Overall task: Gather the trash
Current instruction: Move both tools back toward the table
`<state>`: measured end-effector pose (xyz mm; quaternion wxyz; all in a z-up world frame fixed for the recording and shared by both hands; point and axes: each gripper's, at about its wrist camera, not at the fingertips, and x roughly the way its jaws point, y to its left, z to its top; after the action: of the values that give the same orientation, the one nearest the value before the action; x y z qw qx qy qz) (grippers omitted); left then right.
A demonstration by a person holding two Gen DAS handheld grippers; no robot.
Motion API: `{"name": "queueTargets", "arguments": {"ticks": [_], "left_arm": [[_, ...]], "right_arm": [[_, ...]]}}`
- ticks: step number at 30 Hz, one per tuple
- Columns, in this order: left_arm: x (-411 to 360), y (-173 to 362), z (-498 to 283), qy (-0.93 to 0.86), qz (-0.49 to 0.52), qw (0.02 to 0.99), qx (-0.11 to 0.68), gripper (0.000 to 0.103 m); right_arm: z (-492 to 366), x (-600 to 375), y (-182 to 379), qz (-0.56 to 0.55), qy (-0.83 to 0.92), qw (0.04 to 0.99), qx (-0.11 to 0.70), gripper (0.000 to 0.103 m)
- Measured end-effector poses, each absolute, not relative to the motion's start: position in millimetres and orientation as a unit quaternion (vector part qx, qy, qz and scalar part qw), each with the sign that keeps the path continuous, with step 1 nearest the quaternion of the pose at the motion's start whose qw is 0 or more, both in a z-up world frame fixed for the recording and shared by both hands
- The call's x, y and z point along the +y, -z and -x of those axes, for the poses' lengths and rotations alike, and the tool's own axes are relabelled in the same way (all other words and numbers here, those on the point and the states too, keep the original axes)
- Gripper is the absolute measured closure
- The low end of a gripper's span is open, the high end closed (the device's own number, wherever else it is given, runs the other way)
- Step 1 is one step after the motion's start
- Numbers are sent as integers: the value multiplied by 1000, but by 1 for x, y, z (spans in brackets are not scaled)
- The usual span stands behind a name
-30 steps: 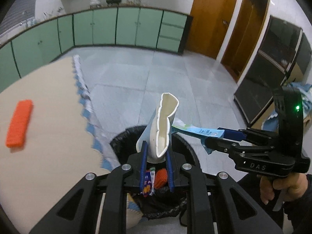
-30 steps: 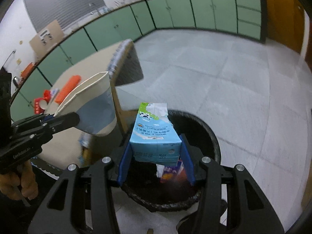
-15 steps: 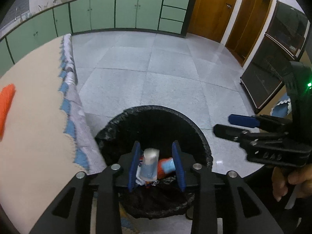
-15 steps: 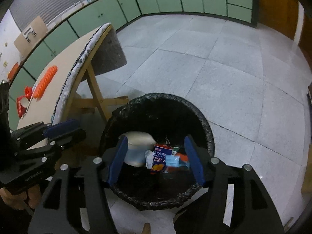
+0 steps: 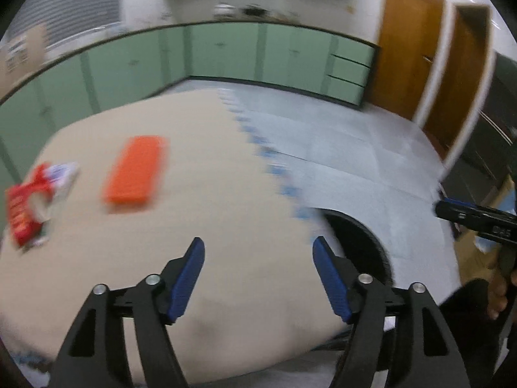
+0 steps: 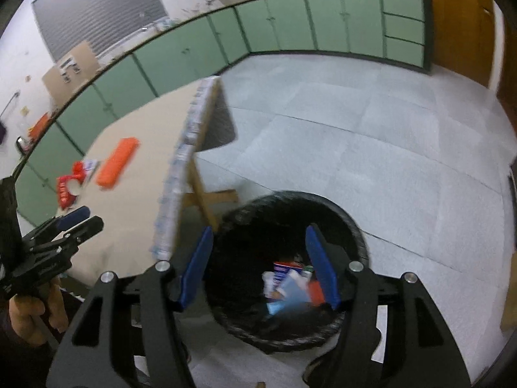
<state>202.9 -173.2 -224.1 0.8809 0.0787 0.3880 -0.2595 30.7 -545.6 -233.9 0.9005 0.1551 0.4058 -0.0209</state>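
left gripper (image 5: 258, 274) — black frame | blue fingers (image 5: 185, 278) | silver screws — dark sleeve (image 5: 465, 310)

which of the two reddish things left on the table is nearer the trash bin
The plain orange block lies nearer the black trash bin. The crumpled red and white packet lies beyond it, farther from the table edge beside the bin.

The right gripper (image 6: 258, 258) hangs with wide, empty jaws over a black bin (image 6: 342, 213) with trash (image 6: 290, 286) inside. An orange block (image 6: 118, 161) lies on the table (image 6: 139, 194) beside it.
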Motion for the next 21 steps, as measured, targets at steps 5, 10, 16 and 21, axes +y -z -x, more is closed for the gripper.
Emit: {"name": "queueTargets", "arguments": {"ticks": [5,10,16,21], "left_arm": [[-77,210,-218,167,-59,913,368,31],[-2,199,-236,107,-46,932,343,31],[41,198,-255,90,-38,944,315,31],[61,200,-271,92,-27,949,301,30]], "right_arm": [[-63,-485,223,-128,-30,907,401,44],[-99,-415,222,-104,-71,906,405,44],[-146,-340,220,-80,-92,908,400,44],[-182,-305,218,-65,-91,915,388,36]]}}
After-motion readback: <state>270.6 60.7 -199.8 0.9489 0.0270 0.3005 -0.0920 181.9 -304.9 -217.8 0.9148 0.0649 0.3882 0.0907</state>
